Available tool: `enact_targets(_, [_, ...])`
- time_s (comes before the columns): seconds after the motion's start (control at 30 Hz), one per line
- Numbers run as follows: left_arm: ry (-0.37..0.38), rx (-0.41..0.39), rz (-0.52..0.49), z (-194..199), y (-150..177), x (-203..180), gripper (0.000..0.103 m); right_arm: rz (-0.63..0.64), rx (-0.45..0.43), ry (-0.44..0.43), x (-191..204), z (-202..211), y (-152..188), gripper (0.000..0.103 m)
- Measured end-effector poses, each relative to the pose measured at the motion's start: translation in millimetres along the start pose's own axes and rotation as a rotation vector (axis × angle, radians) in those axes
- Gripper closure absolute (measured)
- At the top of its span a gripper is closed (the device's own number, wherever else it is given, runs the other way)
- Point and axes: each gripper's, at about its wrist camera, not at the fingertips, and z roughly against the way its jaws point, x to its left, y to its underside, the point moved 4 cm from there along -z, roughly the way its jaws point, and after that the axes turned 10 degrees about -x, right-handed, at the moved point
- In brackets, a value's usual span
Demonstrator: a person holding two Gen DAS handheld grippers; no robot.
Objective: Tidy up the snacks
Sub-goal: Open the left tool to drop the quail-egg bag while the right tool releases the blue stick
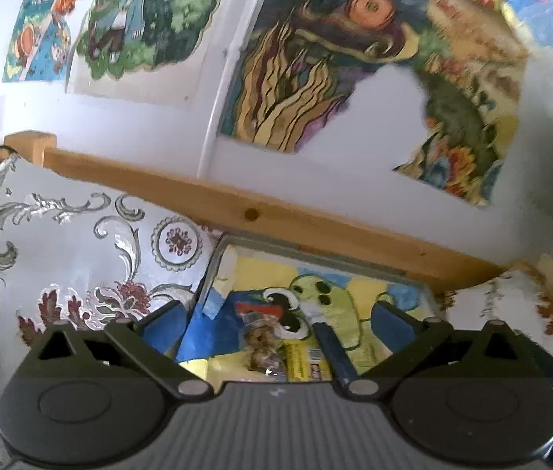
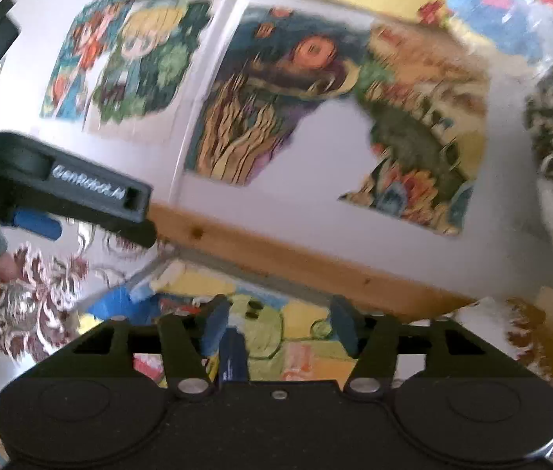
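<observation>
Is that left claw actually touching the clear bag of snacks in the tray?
Apart. In the left wrist view the left gripper is open, its blue fingers wide on either side of the clear snack bag, tray picture visible between them.

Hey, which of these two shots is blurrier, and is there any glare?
Right wrist view: clearly blurrier, motion smear across the wall pictures and tablecloth. Left wrist view: mostly sharp, tray edge crisp, shiny glare on the tablecloth. Both bend the wooden rail.

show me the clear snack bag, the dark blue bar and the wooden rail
clear snack bag (image 1: pixel 262 342), left wrist view, its middle
dark blue bar (image 1: pixel 335 352), left wrist view, mid-length
wooden rail (image 1: pixel 206 199), left wrist view, front face
</observation>
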Motion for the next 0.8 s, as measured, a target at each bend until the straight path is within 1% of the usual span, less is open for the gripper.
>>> enact_targets(0.07, [0.001,-0.019,-0.002,13.2,-1.7,-2.1,0.0,-0.01,-0.021,-0.003,-2.1,13.4,-4.8,0.031])
enact_targets(0.17, [-0.008,-0.044,-0.02,31.6,-3.0,-5.4,0.0,-0.022,-0.044,-0.009,-6.0,31.0,-8.7,0.025])
enact_targets(0.23, [-0.018,-0.057,-0.039,43.6,-2.7,-7.8,0.0,-0.022,-0.056,-0.01,-7.0,42.3,-10.0,0.014])
enact_targets(0.43, [-0.031,-0.096,-0.075,75.0,1.9,-13.6,0.0,-0.024,-0.139,-0.006,-9.4,77.6,-13.2,0.005])
enact_targets(0.6, [-0.044,-0.106,-0.085,95.8,8.7,-15.1,0.0,-0.047,-0.166,0.001,-11.3,107.0,-10.6,0.001])
enact_targets(0.8, [-0.044,-0.104,-0.092,121.2,22.4,-9.5,0.0,-0.065,-0.187,-0.003,-8.5,142.0,-6.6,0.001])
